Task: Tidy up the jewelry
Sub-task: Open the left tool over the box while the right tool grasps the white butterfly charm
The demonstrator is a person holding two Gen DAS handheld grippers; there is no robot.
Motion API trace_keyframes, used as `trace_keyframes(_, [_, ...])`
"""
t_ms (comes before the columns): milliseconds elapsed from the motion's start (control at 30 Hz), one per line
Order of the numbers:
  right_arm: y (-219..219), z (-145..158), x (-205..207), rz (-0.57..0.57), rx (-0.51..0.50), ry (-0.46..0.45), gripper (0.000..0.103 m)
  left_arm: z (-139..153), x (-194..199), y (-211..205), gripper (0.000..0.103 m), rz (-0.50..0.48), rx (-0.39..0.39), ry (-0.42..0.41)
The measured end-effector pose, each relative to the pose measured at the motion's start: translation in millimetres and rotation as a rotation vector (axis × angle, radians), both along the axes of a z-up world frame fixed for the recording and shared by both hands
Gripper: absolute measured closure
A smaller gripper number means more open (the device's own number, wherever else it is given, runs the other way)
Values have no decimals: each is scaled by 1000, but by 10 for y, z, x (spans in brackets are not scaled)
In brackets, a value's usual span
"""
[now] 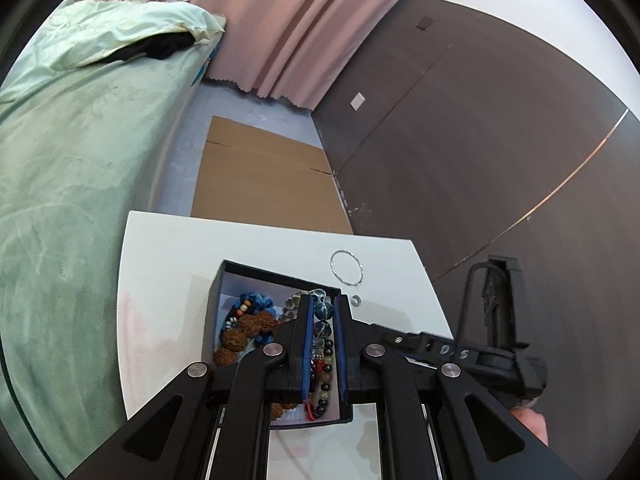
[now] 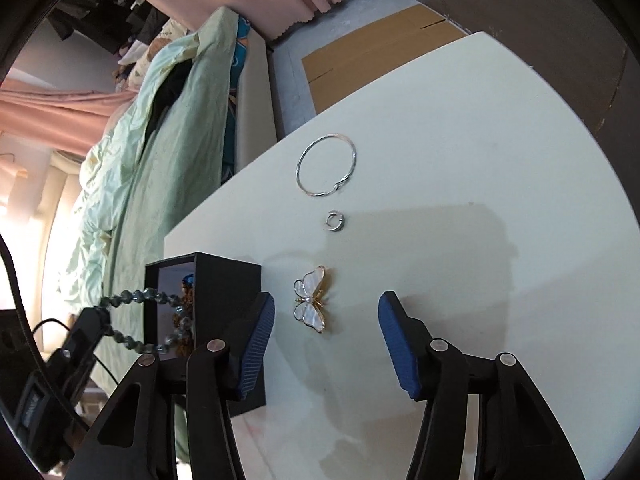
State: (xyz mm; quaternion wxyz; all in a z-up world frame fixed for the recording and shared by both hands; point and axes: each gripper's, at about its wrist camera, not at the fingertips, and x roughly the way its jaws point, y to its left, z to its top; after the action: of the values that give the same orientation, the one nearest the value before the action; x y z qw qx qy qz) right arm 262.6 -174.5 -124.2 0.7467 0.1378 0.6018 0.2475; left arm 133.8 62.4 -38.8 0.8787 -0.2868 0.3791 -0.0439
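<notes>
Left gripper (image 1: 323,344): jaws nearly together, clamped on a bead strand (image 2: 132,298); the right view shows the strand looping from its tip into the box (image 1: 280,280).
Right gripper (image 2: 326,344): jaws wide apart, nothing between them, hovering over the brooch (image 2: 310,304).
Box: black, open, on the white table (image 1: 168,264); already holds blue beads (image 1: 256,304), brown knobbly beads (image 1: 240,332) and dark mixed beads (image 1: 326,356).
Loose pieces: brooch just beside the box; small ring (image 2: 334,222) beyond it; bangle (image 2: 326,165) farthest, all flat on the table.
Strand handling: limp and probably fairly heavy; likely to swing and slide, so best lowered slowly.
Brooch handling: light, thin, pearly wings look fragile and slick; the gold body seems the safer hold.
Ring and bangle: stiff, thin metal lying flat; hard to get under, apt to skid.
Hidden: left view's fingers cover the box middle; brooch pin unseen; whether the strand's far end rests in the box is unclear.
</notes>
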Motion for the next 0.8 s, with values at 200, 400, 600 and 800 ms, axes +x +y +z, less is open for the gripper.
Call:
trace_keyframes(200, [207, -44, 16, 42, -21, -1, 64, 21, 29, 77, 93, 9, -19, -5])
trace_keyframes(400, [297, -61, 28, 56, -40, -5, 90, 4, 46, 165, 92, 31, -88, -6])
trace_keyframes(600, [181, 197, -6, 30, 3, -82, 90, 12, 18, 226, 64, 56, -121, 5])
trace_keyframes(800, [66, 439, -116, 16, 117, -132, 90, 97, -114, 252, 39, 91, -81, -24])
